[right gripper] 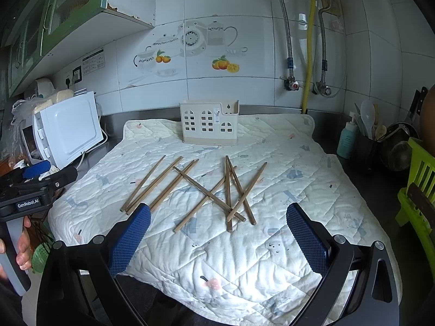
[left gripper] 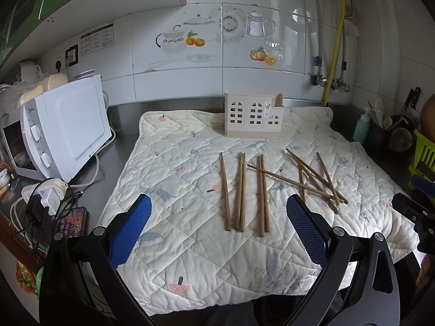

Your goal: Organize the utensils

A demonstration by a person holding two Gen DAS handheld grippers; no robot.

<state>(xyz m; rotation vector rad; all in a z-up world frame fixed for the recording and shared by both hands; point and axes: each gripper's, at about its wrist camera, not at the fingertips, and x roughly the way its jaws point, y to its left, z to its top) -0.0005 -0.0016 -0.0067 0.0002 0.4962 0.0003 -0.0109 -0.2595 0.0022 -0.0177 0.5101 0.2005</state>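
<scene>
Several brown wooden chopsticks (left gripper: 240, 193) lie loose on a quilted cloth (left gripper: 190, 244), some parallel on the left, some crossed on the right (left gripper: 315, 182). They also show in the right wrist view (right gripper: 206, 193). A cream plastic utensil holder (left gripper: 252, 115) with window cut-outs stands empty at the cloth's far edge, also in the right wrist view (right gripper: 209, 122). My left gripper (left gripper: 218, 231) is open and empty, above the cloth's near part, short of the chopsticks. My right gripper (right gripper: 218, 237) is open and empty, just short of the crossed chopsticks.
A white microwave (left gripper: 62, 127) stands left, with chargers, cables and a phone (left gripper: 72, 221) in front. At the right are a teal bottle (left gripper: 361, 129), a dark utensil pot (right gripper: 367, 146) and a green rack (right gripper: 416, 190). Tiled wall with pipes behind.
</scene>
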